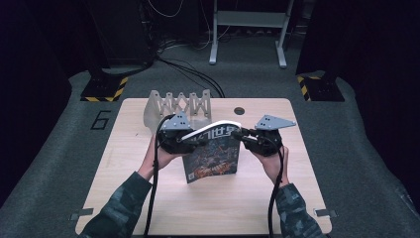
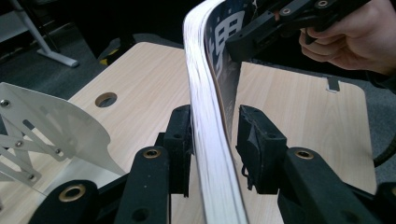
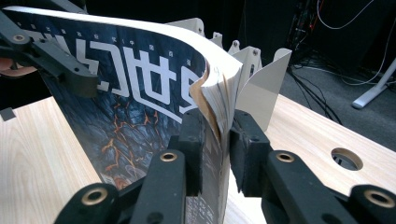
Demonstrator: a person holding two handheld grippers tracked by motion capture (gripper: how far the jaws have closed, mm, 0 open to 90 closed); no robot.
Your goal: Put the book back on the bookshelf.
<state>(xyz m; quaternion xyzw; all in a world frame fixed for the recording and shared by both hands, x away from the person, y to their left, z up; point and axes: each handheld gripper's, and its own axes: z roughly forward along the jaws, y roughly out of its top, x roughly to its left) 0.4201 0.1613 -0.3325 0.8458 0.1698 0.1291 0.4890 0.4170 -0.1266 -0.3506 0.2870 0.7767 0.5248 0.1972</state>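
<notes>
From the high view, you have the magazine (image 1: 212,153) standing on edge on the table (image 1: 129,193) just in front of the folding rack (image 1: 178,106), not yet slotted in. In the left gripper view, your left gripper (image 2: 215,142) straddles its page edge, right pad clear. In the right gripper view, your right gripper (image 3: 217,140) pinches the bent corner.

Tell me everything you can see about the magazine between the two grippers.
The magazine is a thick paperback with a glossy dark cover that shows orange and blue artwork and large white characters. Its white page edges are visible, and it bends in a curve along the top. It stands upright on the wooden table, in front of a pale folding rack. The left gripper has the page edge between its fingers with a gap on one side; the right gripper has the opposite edge, where the pages crumple.
</notes>
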